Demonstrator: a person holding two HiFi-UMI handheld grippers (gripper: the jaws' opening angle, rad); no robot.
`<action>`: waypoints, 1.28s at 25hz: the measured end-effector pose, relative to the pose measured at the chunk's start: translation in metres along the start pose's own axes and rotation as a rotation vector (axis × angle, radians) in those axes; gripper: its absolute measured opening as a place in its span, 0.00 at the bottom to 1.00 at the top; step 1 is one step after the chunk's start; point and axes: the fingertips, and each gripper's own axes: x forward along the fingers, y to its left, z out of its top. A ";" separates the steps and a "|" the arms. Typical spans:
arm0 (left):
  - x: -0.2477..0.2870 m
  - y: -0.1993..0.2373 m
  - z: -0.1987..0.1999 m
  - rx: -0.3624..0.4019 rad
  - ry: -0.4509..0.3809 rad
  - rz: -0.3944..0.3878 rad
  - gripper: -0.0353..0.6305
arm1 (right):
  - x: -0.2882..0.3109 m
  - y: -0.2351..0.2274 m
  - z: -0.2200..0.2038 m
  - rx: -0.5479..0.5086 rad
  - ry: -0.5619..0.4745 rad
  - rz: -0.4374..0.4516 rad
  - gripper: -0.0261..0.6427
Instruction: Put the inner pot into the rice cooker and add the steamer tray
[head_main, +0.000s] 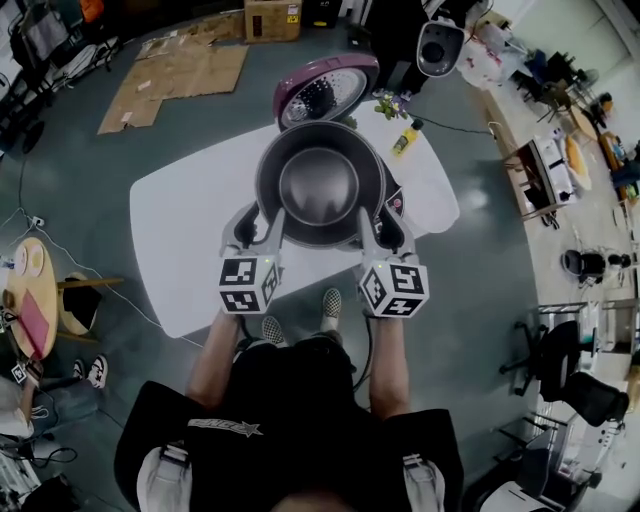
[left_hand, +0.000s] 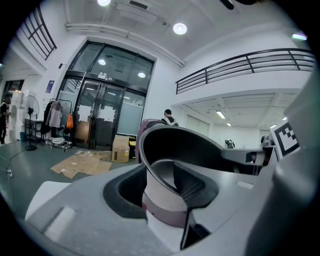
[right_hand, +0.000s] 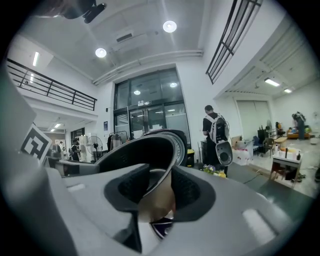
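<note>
The dark metal inner pot (head_main: 320, 185) hangs over the white table (head_main: 180, 240), held by its rim from both sides. My left gripper (head_main: 262, 232) is shut on the rim's near left part, and my right gripper (head_main: 372, 232) on its near right part. In the left gripper view the pot wall (left_hand: 170, 150) stands between the pads of that gripper (left_hand: 165, 187). The right gripper (right_hand: 157, 192) pinches the pot rim (right_hand: 150, 150) the same way. The rice cooker's open purple lid (head_main: 325, 90) rises behind the pot, and its body (left_hand: 162, 215) shows just under it. I see no steamer tray.
A yellow bottle (head_main: 405, 138) and a small bunch of flowers (head_main: 390, 103) sit on the table's far right corner. Flattened cardboard (head_main: 175, 75) lies on the floor beyond. A person with a backpack (right_hand: 216, 132) stands behind the table.
</note>
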 end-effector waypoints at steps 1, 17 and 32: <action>0.006 -0.006 0.001 0.000 0.000 0.002 0.32 | 0.001 -0.008 0.002 0.000 0.000 0.002 0.25; 0.093 -0.059 -0.007 -0.050 0.045 0.128 0.32 | 0.061 -0.113 -0.001 -0.007 0.099 0.124 0.25; 0.126 -0.055 -0.047 -0.118 0.150 0.282 0.32 | 0.114 -0.136 -0.041 -0.046 0.260 0.251 0.25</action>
